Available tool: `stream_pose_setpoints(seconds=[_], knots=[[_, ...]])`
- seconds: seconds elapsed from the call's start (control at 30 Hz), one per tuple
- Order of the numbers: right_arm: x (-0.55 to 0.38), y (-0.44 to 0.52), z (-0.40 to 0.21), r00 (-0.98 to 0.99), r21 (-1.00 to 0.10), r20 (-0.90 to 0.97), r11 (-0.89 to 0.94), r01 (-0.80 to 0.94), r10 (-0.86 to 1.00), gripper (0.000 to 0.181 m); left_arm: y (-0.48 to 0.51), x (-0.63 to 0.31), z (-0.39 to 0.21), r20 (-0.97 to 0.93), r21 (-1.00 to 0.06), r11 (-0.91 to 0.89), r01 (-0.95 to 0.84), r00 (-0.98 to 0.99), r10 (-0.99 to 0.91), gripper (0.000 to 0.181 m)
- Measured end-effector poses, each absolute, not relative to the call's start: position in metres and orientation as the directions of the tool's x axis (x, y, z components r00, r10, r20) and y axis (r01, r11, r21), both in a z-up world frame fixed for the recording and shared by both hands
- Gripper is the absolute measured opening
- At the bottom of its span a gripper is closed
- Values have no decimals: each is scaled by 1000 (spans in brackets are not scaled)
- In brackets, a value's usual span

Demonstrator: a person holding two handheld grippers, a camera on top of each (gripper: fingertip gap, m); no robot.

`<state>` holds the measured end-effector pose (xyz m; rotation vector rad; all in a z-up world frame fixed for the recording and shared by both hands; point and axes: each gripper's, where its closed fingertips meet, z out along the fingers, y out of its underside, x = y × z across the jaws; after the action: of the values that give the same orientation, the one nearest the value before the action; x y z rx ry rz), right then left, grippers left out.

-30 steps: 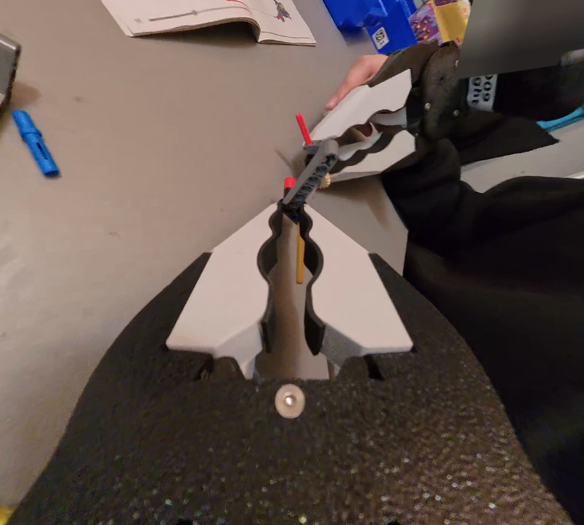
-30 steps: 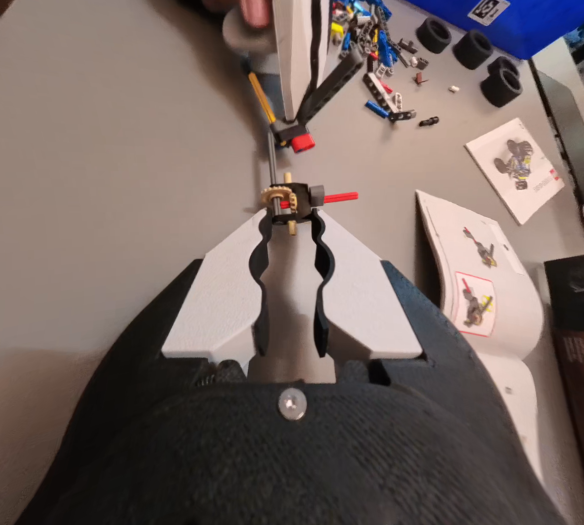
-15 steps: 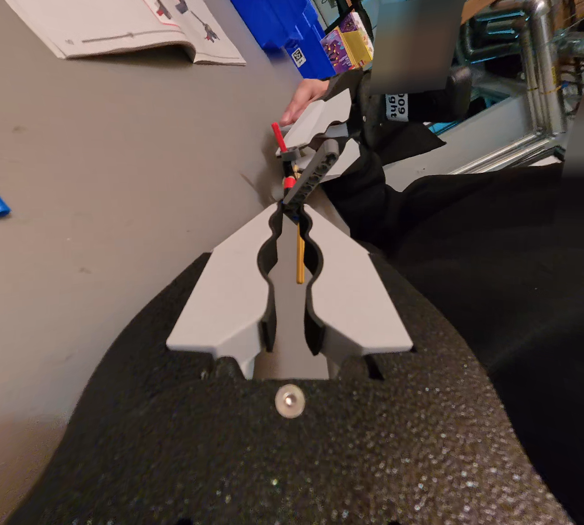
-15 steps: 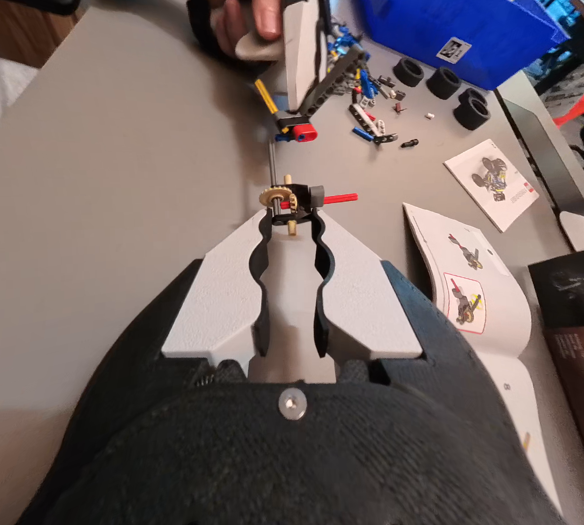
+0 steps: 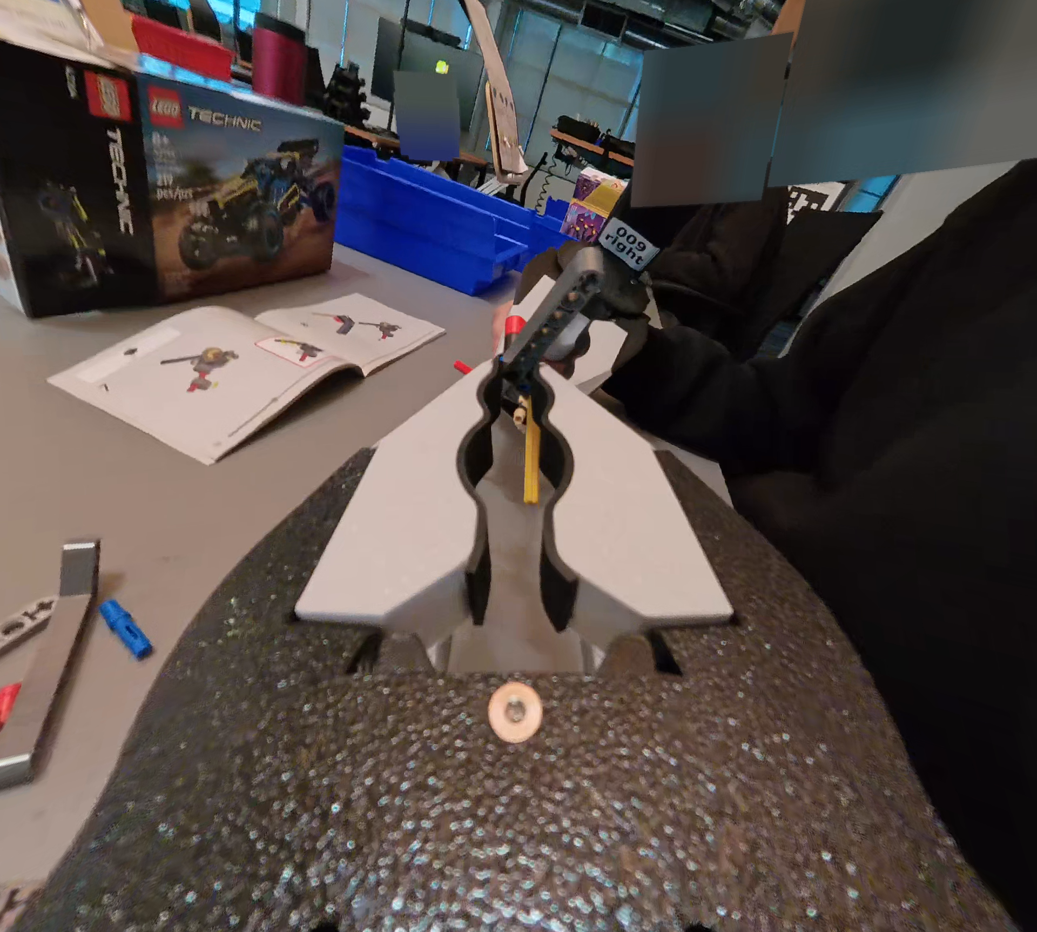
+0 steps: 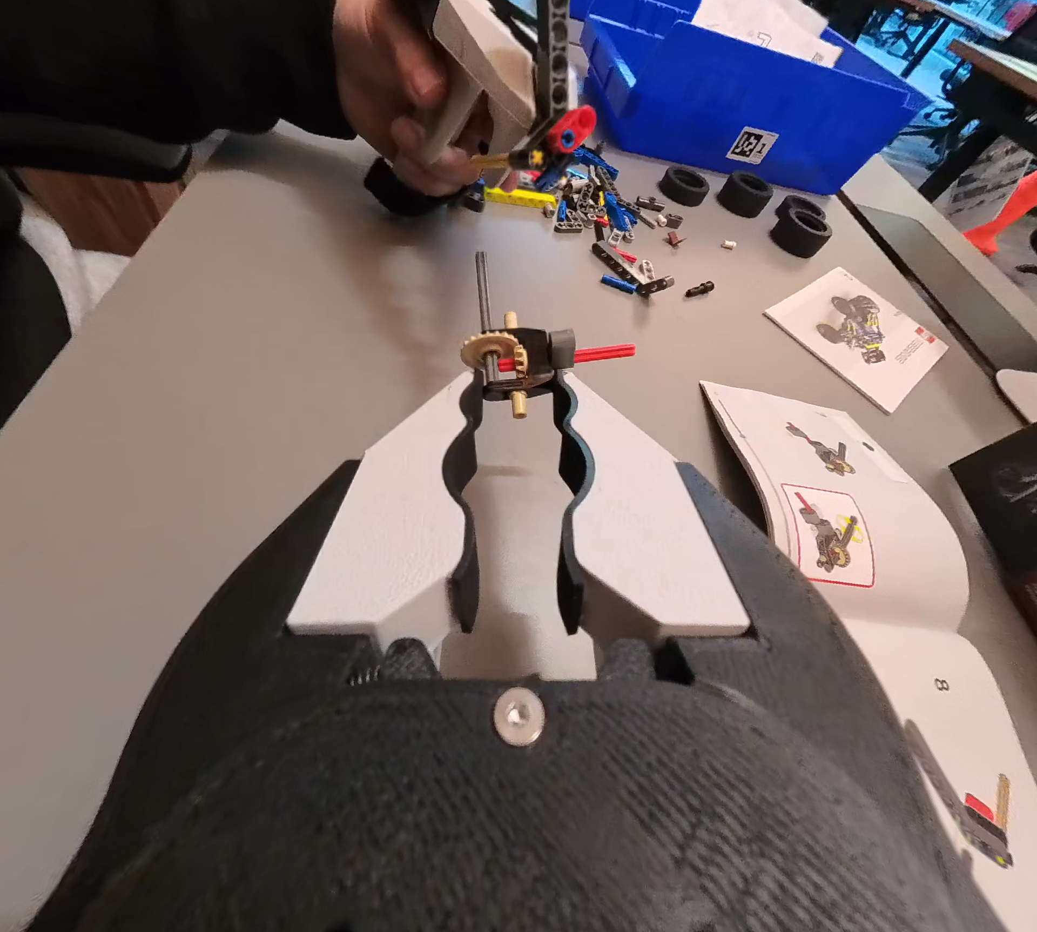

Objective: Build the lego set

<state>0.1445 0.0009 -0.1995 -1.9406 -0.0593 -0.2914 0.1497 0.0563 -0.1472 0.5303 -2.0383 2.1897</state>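
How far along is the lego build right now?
Early. Done: two small sub-assemblies. In hand: the left gripper grips the grey beam assembly; the right gripper grips the gear assembly, the two apart in mid-air. Left: joining them, plus the loose parts pile and four tyres on the table.

Bare grey tabletop point(image 6: 235, 343) open left of the scattered pile of small plastic bricks point(image 6: 595, 209), four black rubber tyres point(image 6: 746, 203) and blue plastic bin point(image 6: 757, 80) crowding its right.
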Motion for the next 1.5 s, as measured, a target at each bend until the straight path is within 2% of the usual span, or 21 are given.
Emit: stream_pose_setpoints(seconds=[0.13,0.23,0.33,0.47,0.67,0.83,1.1,1.27,1.5], knots=[[141,3,-193,975,-924,207,-345,166,-85,23,54,145,-138,180,-981,-99,-165,-970,-164,7],[138,2,-187,983,-945,166,-298,135,-79,23,49,142,-143,8,-1000,-3,-7,-980,-199,7],[140,0,-182,987,-957,137,-270,108,-89,23,43,141,-147,-125,-991,77,110,-966,-227,7],[139,-2,-182,992,-963,100,-260,76,-80,23,50,157,-137,-323,-946,127,297,-865,-383,7],[135,-7,-167,999,-988,-29,-151,-36,-42,23,53,162,-137,-647,-761,397,513,-644,-407,7],[138,-8,-171,998,-983,5,-186,-7,-63,23,51,163,-144,-881,-468,608,642,-394,-262,7],[145,-7,-177,982,-960,146,-258,112,-119,23,51,160,-146,-985,-168,693,701,-136,-101,7],[148,-7,-162,950,-950,263,-216,225,-166,23,53,155,-134,-979,-182,675,715,-71,-189,7],[142,-10,-142,950,-962,267,-106,252,-165,23,46,143,-124,-949,-262,599,757,-90,-302,7]])
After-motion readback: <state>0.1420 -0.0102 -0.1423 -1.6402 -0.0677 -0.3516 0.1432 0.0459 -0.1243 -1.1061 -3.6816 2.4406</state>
